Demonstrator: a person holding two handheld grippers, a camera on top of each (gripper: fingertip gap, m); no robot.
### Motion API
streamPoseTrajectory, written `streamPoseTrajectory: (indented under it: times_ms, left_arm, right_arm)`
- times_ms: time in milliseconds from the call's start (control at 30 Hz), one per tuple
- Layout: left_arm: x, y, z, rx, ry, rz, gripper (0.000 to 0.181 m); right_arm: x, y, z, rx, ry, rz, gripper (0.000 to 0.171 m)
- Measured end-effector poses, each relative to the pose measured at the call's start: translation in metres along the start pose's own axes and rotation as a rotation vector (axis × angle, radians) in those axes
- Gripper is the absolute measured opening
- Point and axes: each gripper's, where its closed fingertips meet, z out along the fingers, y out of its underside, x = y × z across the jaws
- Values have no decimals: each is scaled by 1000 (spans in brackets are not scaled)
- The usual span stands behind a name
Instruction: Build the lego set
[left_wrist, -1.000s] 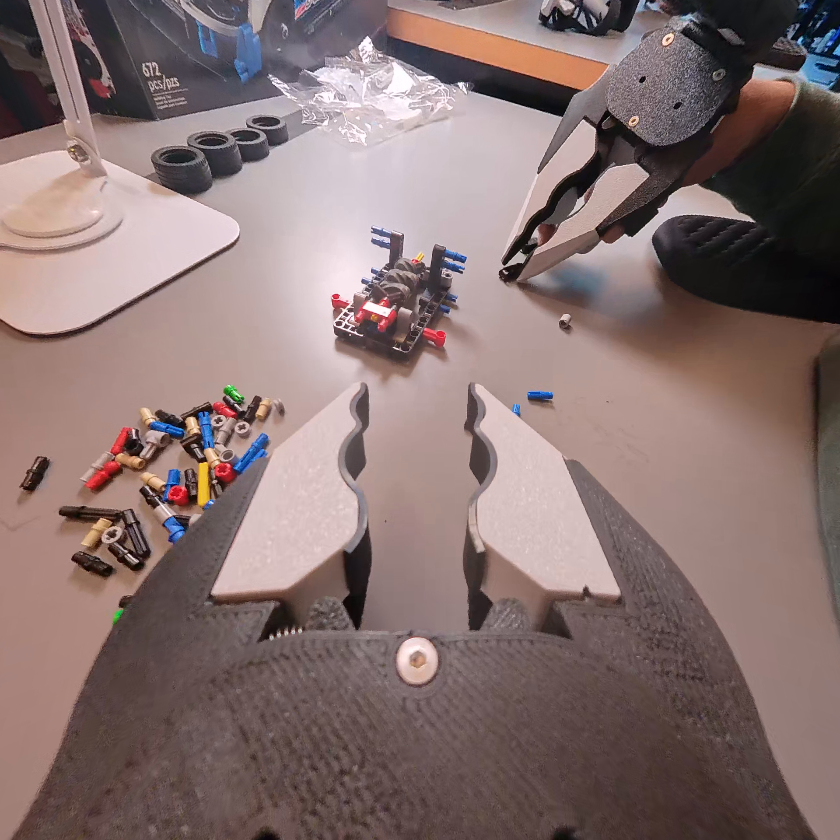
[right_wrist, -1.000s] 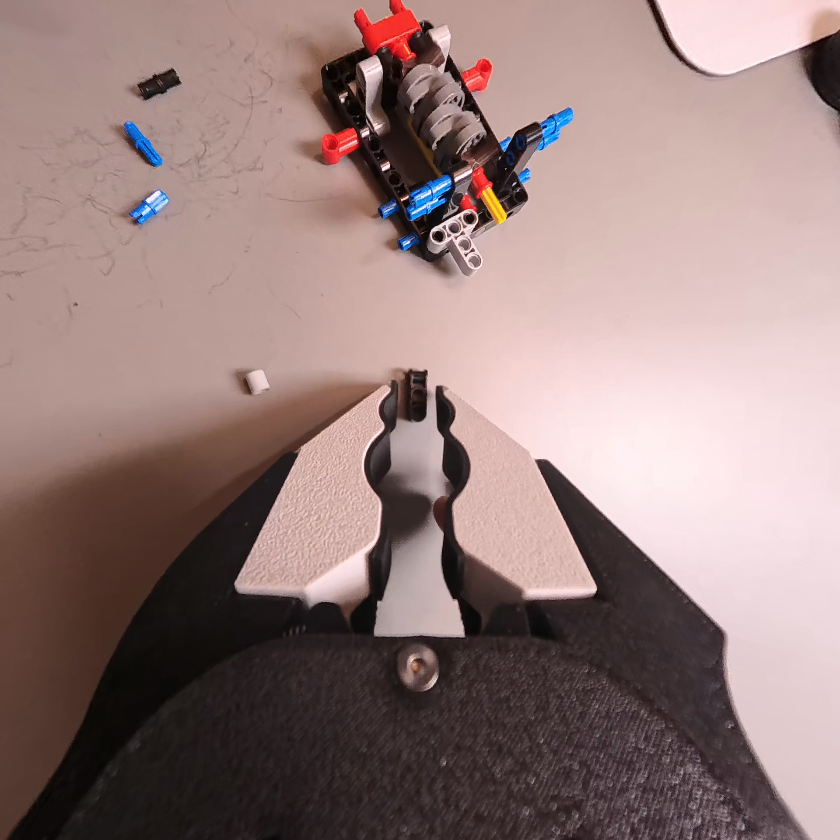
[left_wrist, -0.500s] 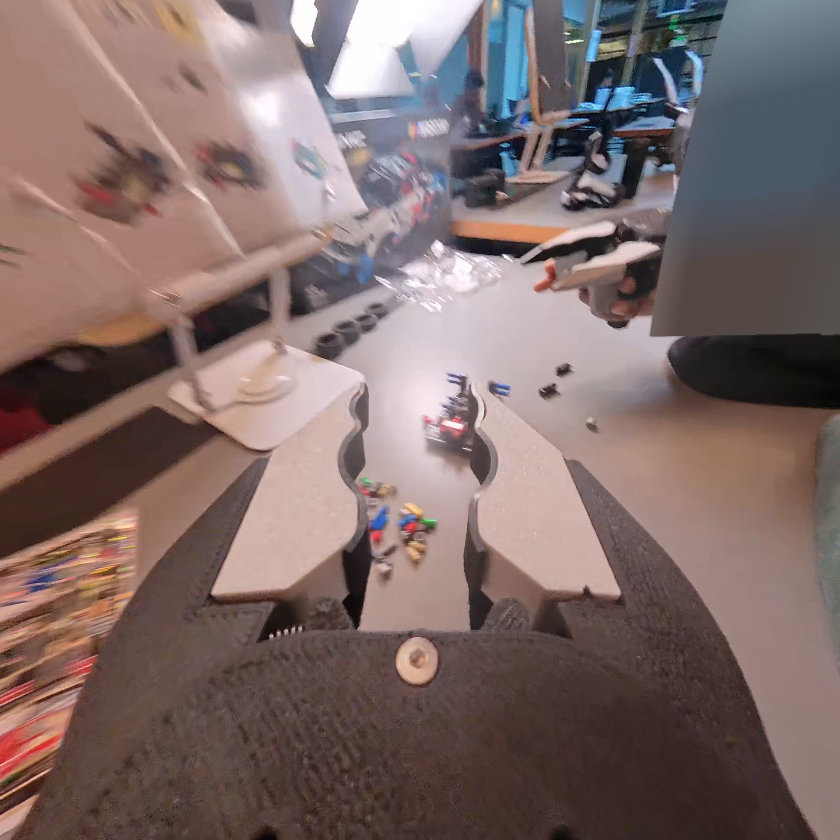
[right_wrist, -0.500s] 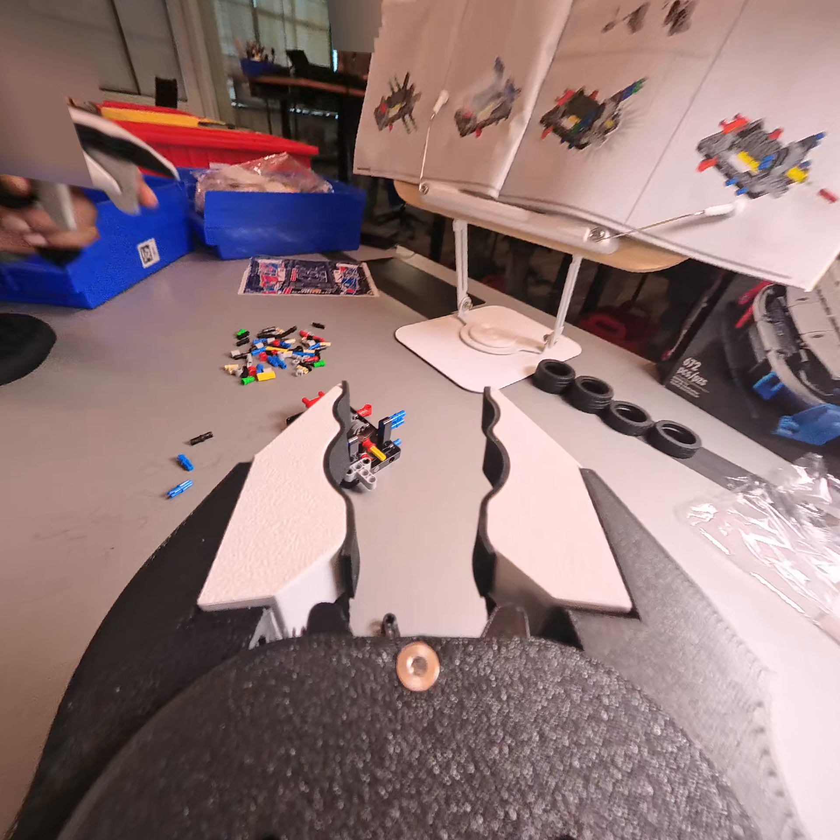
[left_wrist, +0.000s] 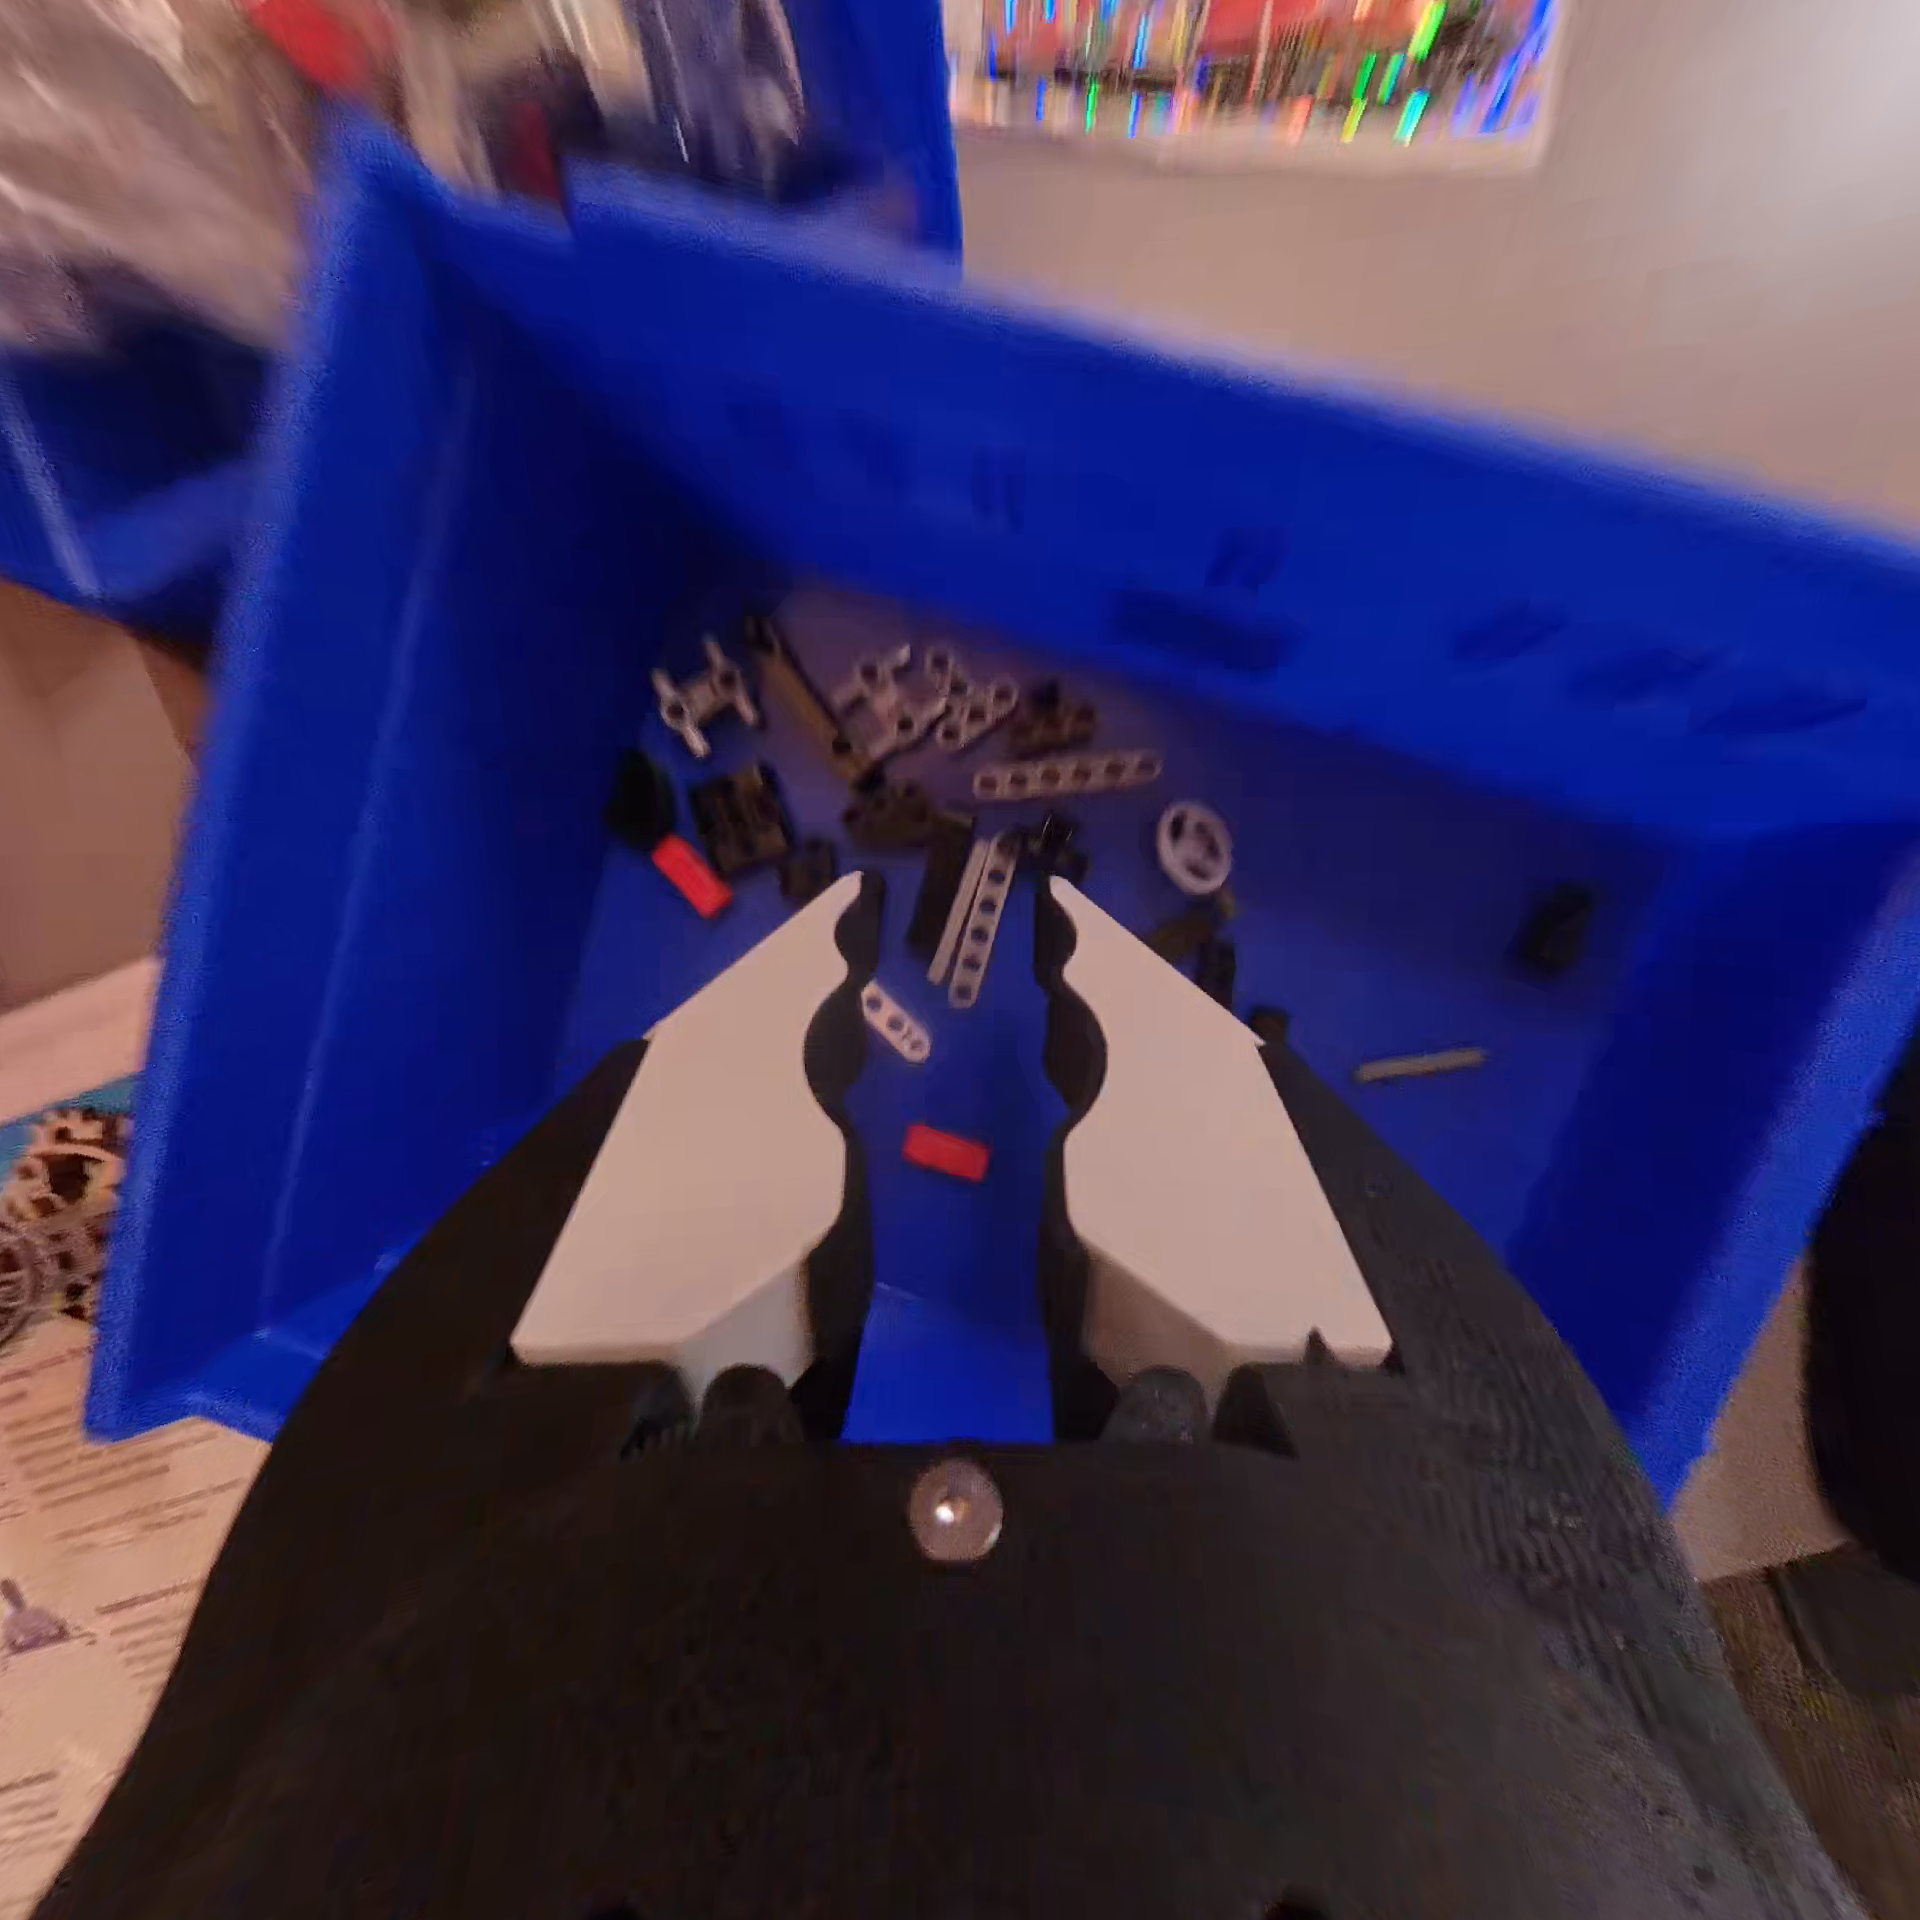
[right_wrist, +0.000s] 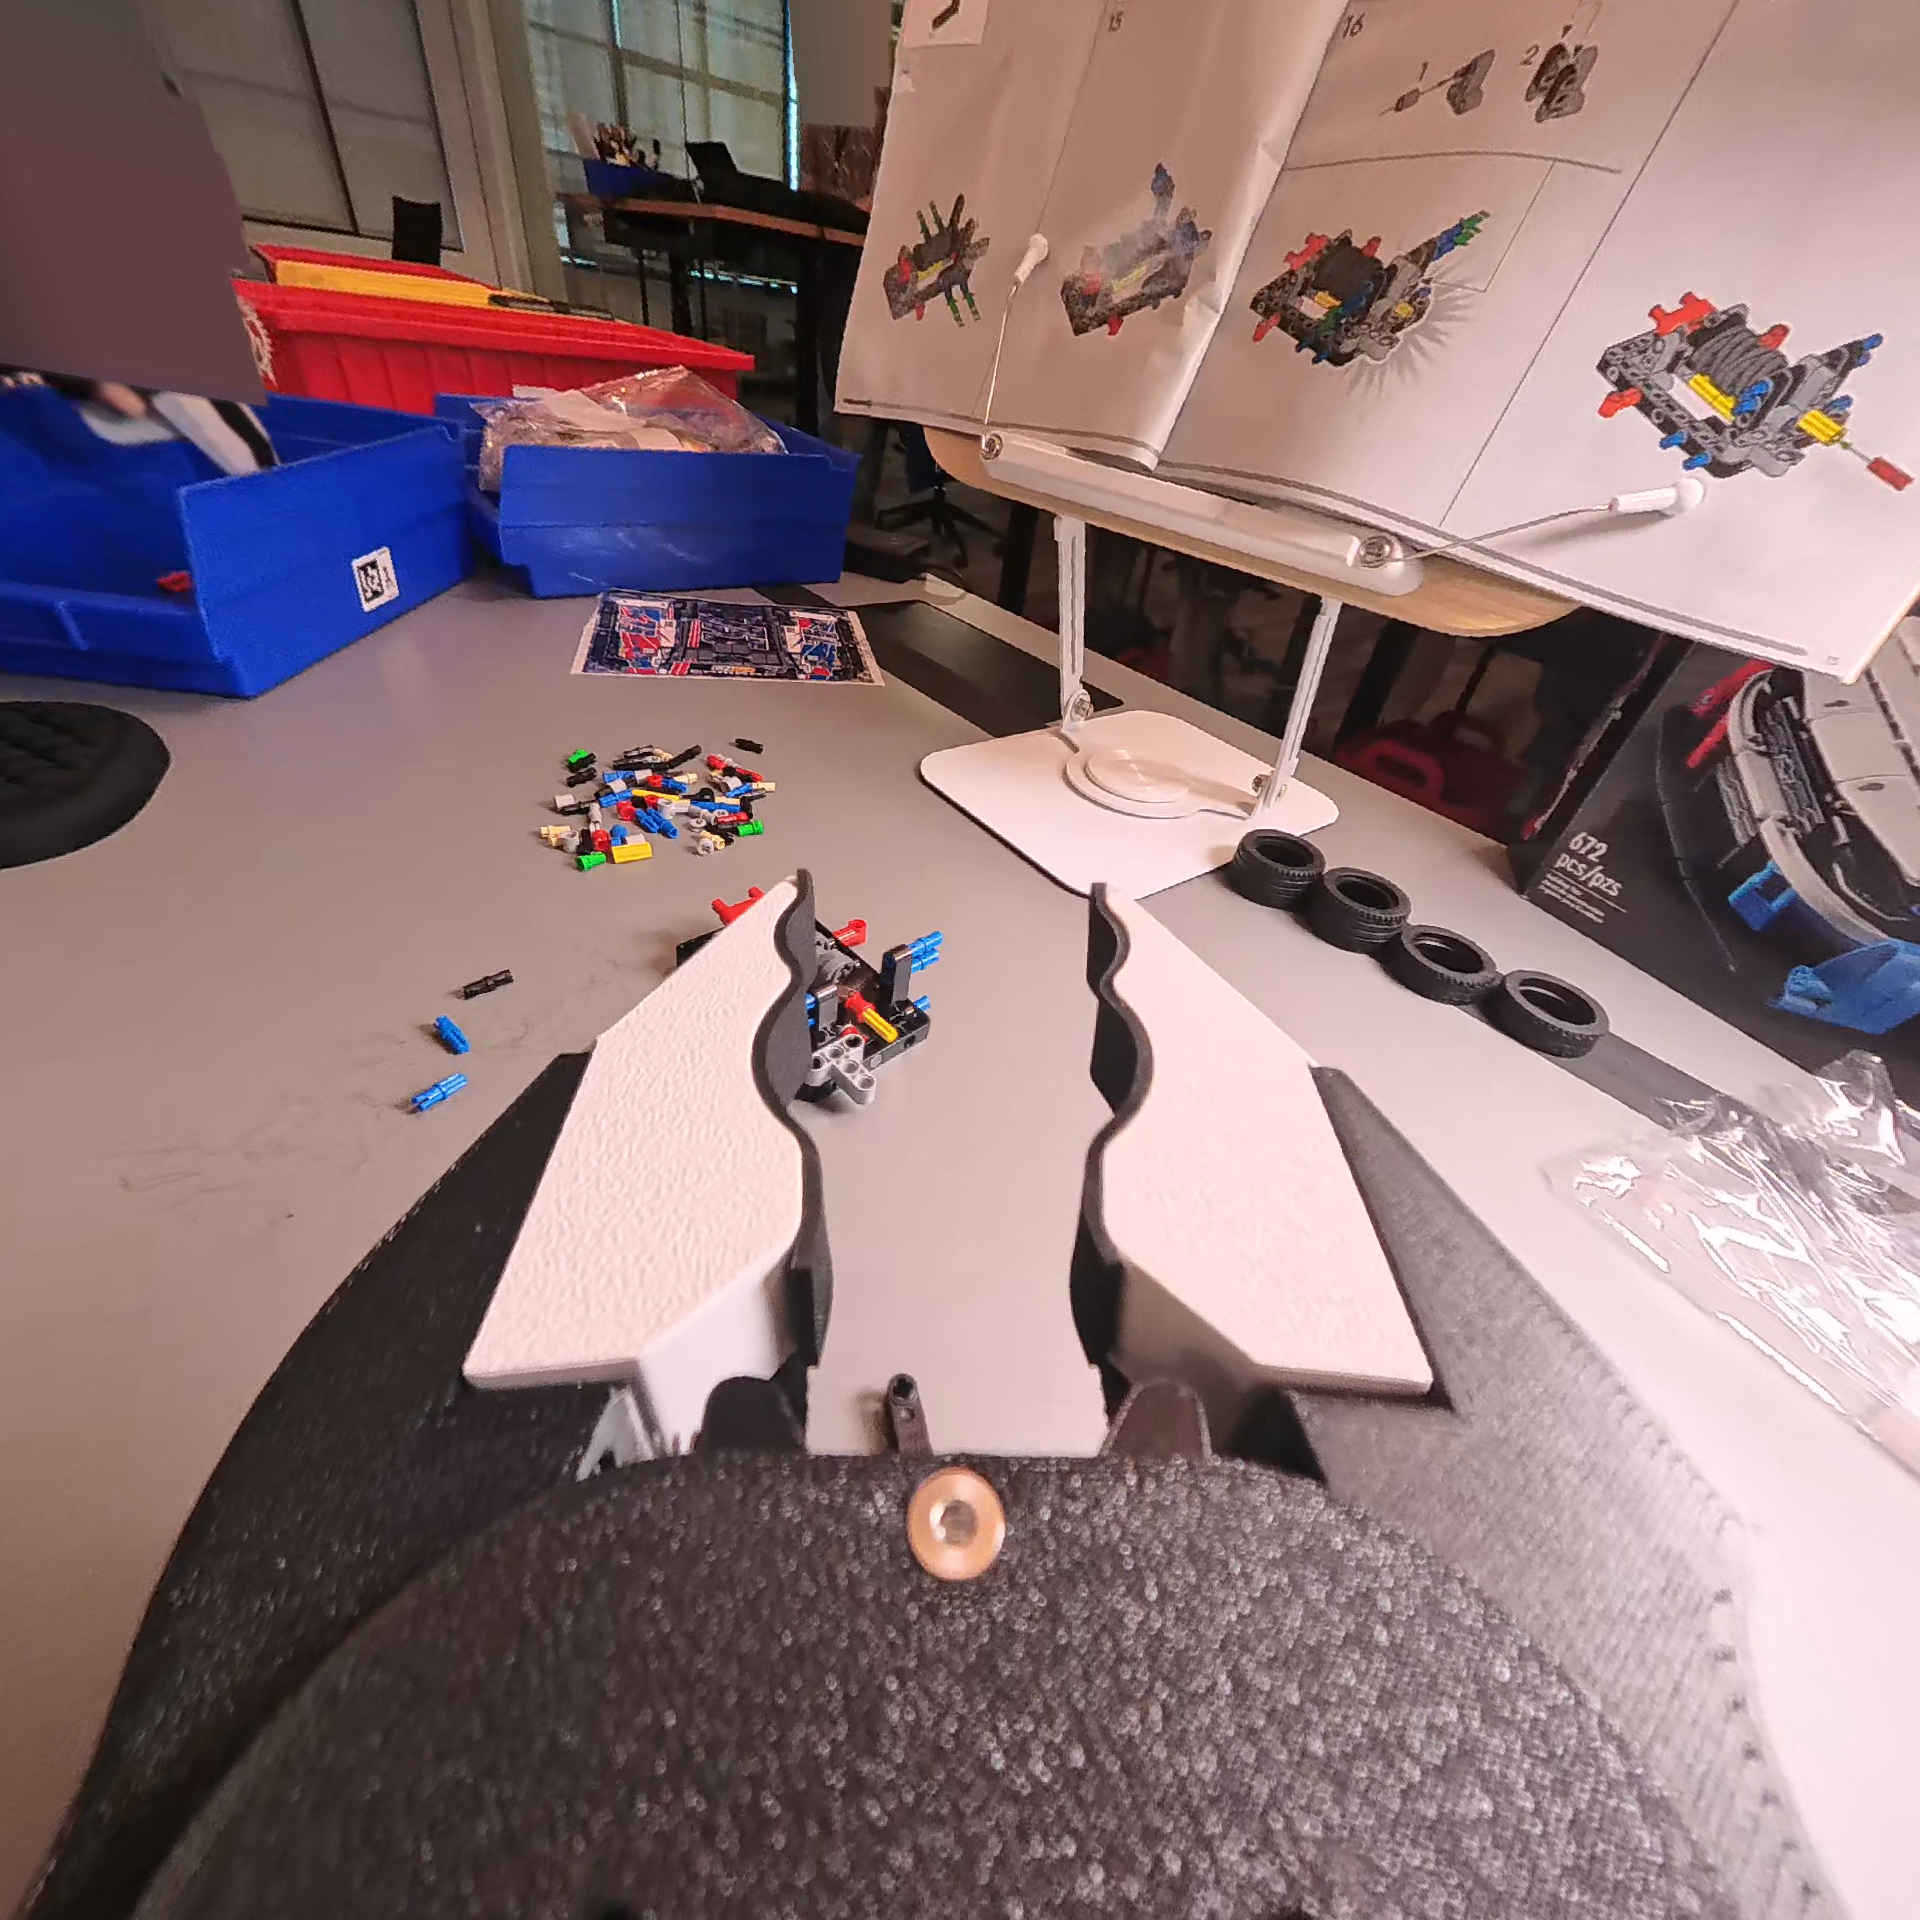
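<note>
In the left wrist view my left gripper (left_wrist: 956, 894) is open and empty, low inside a blue bin (left_wrist: 436, 790). Several grey and black Lego beams and connectors lie on the bin floor; a long grey beam (left_wrist: 982, 920) lies just past the fingertips and a red tile (left_wrist: 943, 1153) between the fingers. In the right wrist view my right gripper (right_wrist: 951, 894) is open above the grey table. The part-built Lego assembly (right_wrist: 868, 1003) stands just behind its left finger. A small black pin (right_wrist: 902, 1403) shows at the finger bases, not gripped.
A pile of small coloured pins (right_wrist: 655, 800) lies beyond the assembly, with loose blue pins (right_wrist: 442, 1060) to the left. The instruction booklet on its white stand (right_wrist: 1132, 790), several black tyres (right_wrist: 1413, 935), the set's box (right_wrist: 1714, 810), plastic wrap (right_wrist: 1766, 1226) and blue bins (right_wrist: 260, 551) ring the table. The tips of one gripper are about 65 cm away from the tips of the other.
My left gripper swung away from the table and now reaches into the blue bin. My right gripper, shut on the black pin a second ago, has opened and lifted to look across the table.
</note>
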Motion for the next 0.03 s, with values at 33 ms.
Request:
streamPoseTrajectory:
  times_ms: [33]
  left_arm:
    - [-6, 10, 9, -42, -16, 9, 28]
  right_arm:
    - [-1, 0, 1, -3, 2, -6, 50]
